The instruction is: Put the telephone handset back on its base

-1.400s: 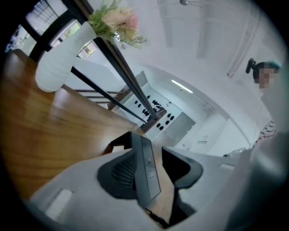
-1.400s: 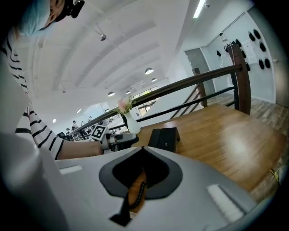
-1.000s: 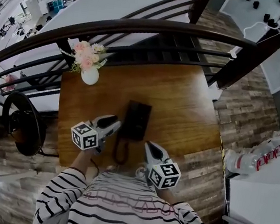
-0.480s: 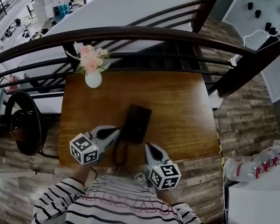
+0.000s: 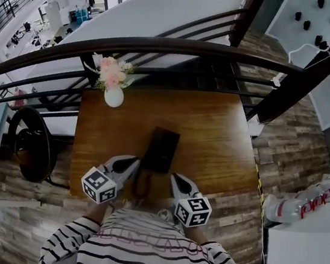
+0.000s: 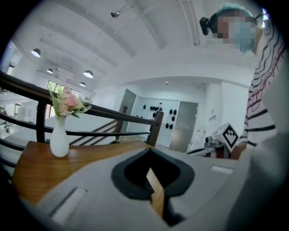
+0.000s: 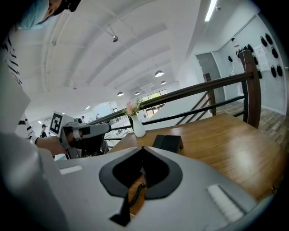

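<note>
Two handheld grippers are hanging over the near edge of a wooden table (image 5: 225, 137), both with jaws pressed together and gripping nothing. The left gripper (image 5: 132, 163) is pointing ahead with its tip just beside the closest left corner of the black telephone (image 5: 162, 149), not touching it. Only tabletop is showing through the thin slit under its closed jaws. The right gripper (image 5: 175, 178) is sitting just short of the telephone's right corner, likewise apart from it. The telephone is lying ahead of and between the two tips, handset and base reading as one dark block. Its coiled cord (image 5: 141, 183) is looping back toward the person in the gap between the grippers, and is showing through the slit below the right gripper's jaws. A white vase (image 5: 113, 97) of pink flowers is standing well ahead of the left gripper, off to its left.
</note>
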Action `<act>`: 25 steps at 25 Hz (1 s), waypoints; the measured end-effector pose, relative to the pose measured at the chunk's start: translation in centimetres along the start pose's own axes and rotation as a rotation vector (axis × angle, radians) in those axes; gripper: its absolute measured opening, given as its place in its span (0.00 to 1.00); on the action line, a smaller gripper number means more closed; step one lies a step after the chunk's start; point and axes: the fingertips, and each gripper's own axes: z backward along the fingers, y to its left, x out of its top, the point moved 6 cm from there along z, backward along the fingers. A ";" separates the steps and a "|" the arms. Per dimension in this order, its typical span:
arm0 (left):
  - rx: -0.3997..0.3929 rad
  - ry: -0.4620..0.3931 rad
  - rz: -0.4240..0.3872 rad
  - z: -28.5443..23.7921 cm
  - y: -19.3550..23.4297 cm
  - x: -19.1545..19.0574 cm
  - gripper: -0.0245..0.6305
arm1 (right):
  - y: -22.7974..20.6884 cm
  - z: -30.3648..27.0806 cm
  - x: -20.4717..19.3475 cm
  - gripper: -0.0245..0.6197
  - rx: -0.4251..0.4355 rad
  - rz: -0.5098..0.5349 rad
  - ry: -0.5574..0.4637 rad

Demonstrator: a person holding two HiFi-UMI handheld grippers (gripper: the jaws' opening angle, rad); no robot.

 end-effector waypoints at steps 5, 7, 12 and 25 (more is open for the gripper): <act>0.028 -0.020 -0.003 0.4 -0.4 0.0 0.04 | -0.2 0.5 0.3 0.04 -0.014 0.021 -0.003; 0.036 -0.025 -0.008 0.4 -0.6 0.0 0.04 | -0.3 0.6 0.2 0.04 -0.014 0.025 -0.004; 0.048 -0.035 -0.005 0.6 -0.6 -0.6 0.04 | -0.5 0.4 -0.4 0.04 -0.010 0.024 0.002; 0.049 -0.055 0.005 0.6 -0.8 -0.1 0.04 | -0.6 0.4 0.4 0.04 -0.014 0.036 -0.002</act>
